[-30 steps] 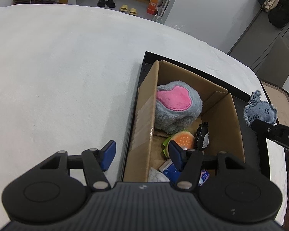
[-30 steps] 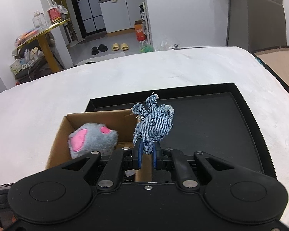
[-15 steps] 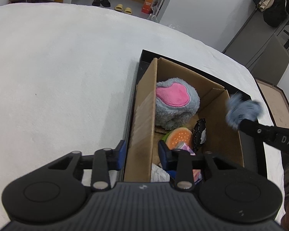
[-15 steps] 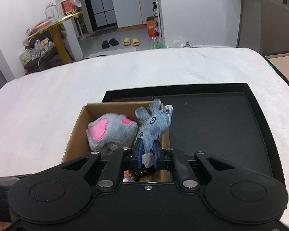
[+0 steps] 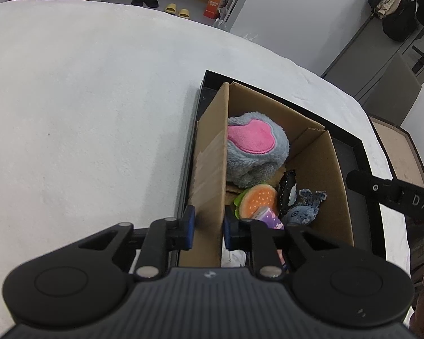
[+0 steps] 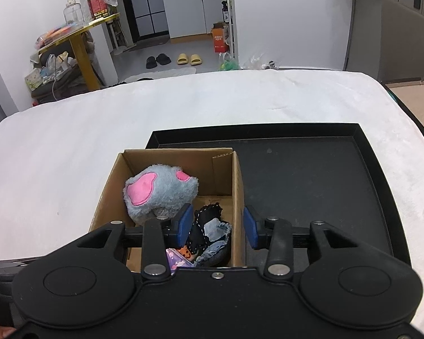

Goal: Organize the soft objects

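Cardboard box [image 5: 271, 152]: light, stiff-walled, sits in the black tray [image 6: 319, 175]; best held by a wall.
Left gripper [image 5: 207, 227]: pinches the box's near side wall, where a second ago it stood spread beside it.
Right gripper [image 6: 216, 226]: jaws opening, nothing between the pads.
Denim toy [image 5: 304, 207]: soft, light, floppy; earlier pinched aloft, now lying in the box beside the burger toy [image 5: 255, 202]; any fold gives a grip.

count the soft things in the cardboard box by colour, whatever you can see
grey and pink plush: 1
orange burger toy: 1
black stitched toy: 1
blue denim toy: 1
purple item, partly hidden: 1
total: 5 visible
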